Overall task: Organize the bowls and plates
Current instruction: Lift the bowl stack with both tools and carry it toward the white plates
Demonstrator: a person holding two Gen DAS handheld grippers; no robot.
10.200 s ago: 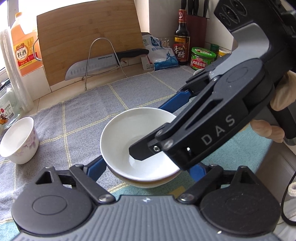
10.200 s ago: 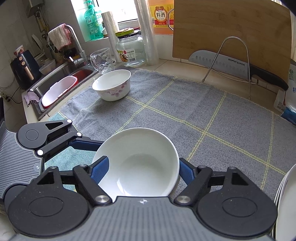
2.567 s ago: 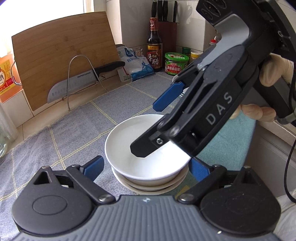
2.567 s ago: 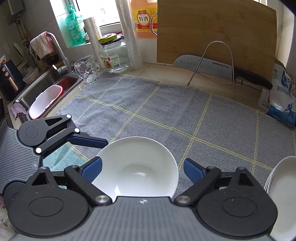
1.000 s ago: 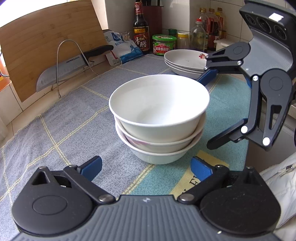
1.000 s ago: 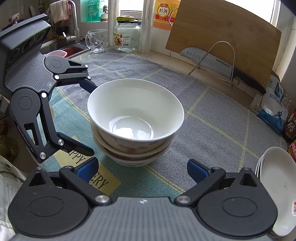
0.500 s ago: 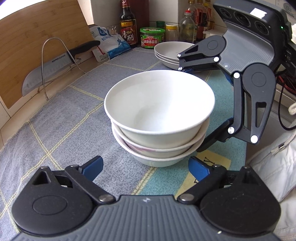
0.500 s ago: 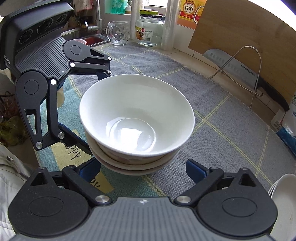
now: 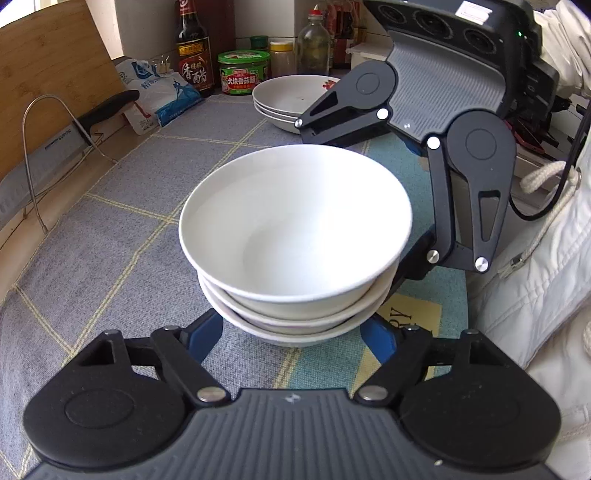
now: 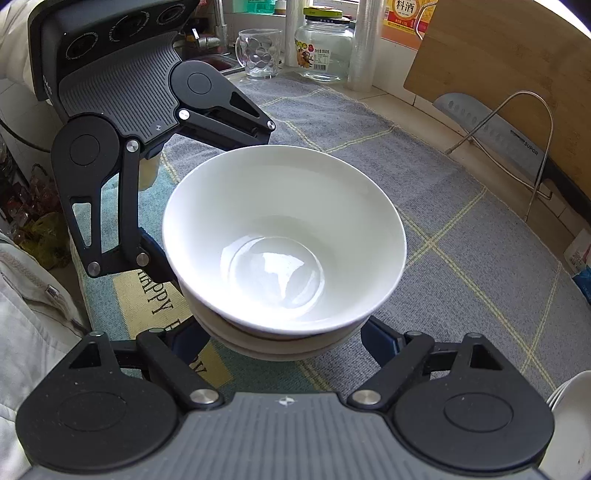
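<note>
A stack of white bowls stands on the grey checked cloth, and the left gripper is closing its blue pads around the lowest bowl. The right gripper reaches in from the far side (its tips are hidden). Behind it are stacked white plates.

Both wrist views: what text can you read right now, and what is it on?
"SUPOR": knife blade.
"香醋": dark bottle.
"料酒": orange jug.
"大块香菇酱": green-lidded jar.
"APPY": teal mat, partly hidden.
Glass jar label and blue-white bag: too small to read.
</note>
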